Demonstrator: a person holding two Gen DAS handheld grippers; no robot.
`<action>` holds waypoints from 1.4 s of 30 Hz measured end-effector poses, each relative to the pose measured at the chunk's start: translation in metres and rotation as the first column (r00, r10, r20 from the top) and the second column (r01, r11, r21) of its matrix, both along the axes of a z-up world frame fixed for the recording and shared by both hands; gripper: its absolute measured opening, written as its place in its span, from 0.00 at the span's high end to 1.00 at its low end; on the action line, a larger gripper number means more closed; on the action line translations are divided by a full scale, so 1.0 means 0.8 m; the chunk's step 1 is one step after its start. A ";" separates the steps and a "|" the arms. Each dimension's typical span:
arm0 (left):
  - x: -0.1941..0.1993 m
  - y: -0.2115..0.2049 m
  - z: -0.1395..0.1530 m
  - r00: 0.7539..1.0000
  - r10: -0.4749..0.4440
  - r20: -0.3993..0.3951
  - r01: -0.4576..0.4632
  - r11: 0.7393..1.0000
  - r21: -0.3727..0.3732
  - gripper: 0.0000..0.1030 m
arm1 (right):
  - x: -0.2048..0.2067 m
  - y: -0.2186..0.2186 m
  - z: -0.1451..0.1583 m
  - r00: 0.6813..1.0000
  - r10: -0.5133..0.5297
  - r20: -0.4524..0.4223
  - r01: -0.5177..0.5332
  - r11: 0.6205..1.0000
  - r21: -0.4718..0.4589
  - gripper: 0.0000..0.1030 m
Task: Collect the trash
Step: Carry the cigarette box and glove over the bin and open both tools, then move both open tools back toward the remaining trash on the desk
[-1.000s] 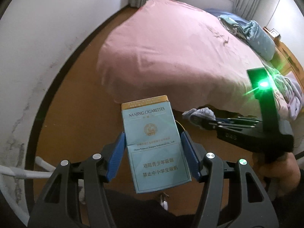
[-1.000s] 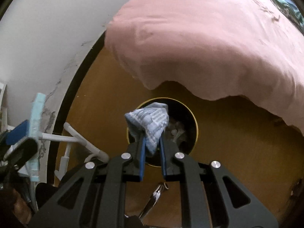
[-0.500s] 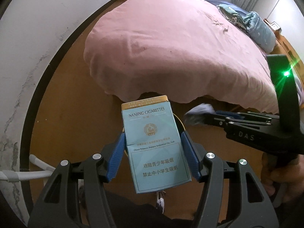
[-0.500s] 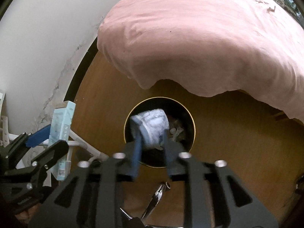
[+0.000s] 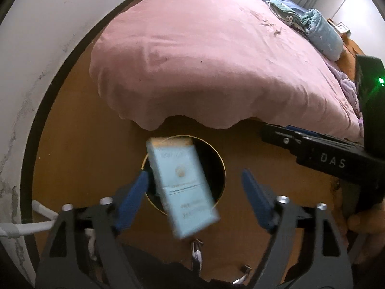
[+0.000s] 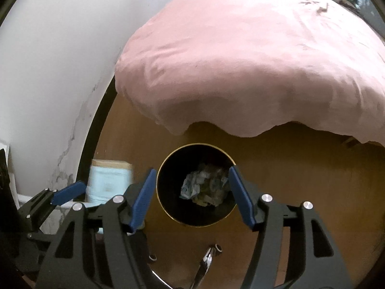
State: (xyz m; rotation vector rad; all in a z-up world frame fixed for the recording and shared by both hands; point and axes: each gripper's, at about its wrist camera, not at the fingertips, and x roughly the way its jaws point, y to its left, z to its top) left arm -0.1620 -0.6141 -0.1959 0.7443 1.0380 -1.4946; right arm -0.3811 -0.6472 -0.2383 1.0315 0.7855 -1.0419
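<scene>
A round black bin with a gold rim (image 5: 222, 166) (image 6: 161, 202) stands on the wooden floor by the bed. My left gripper (image 5: 192, 192) is open above it. A light blue cigarette pack (image 5: 181, 187) is blurred and tilted between the blue pads (image 5: 131, 201), free of both, over the bin mouth. The pack also shows in the right wrist view (image 6: 109, 183), beside the left gripper's pad (image 6: 68, 192). My right gripper (image 6: 192, 197) is open and empty straight above the bin. Crumpled paper and cloth trash (image 6: 204, 187) lies at the bin's bottom.
A bed with a pink cover (image 5: 216, 55) (image 6: 252, 67) overhangs just beyond the bin. A white wall with dark skirting (image 5: 31, 72) runs on the left, with white pipes (image 5: 28, 226) low down. A metal tool (image 6: 204, 262) lies on the floor near me. Blue bedding (image 5: 322, 31) lies far right.
My left gripper opened and let go of the cigarette pack, which is dropping toward the bin. My right gripper opened and the blue-grey cloth fell into the bin.
</scene>
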 end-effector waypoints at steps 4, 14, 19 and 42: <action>0.002 0.007 0.017 1.000 0.009 0.007 -0.008 0.999 -0.030 0.12 | -0.004 0.001 0.000 1.000 0.000 -0.002 0.000 1.000 -0.003 0.39; 0.048 0.093 0.108 0.991 0.131 0.023 -0.127 0.983 -0.132 0.07 | 0.030 0.021 0.033 0.994 0.098 -0.056 -0.103 0.990 -0.095 0.29; 0.106 0.186 0.174 0.967 0.240 0.088 -0.216 0.952 -0.217 0.07 | 0.098 0.069 0.108 0.968 0.245 -0.053 -0.251 0.942 -0.222 0.24; 0.415 0.805 0.190 0.235 0.961 0.147 -0.934 0.265 -0.238 0.07 | 0.701 0.591 0.224 0.016 0.999 -0.050 -0.953 0.000 -0.303 0.17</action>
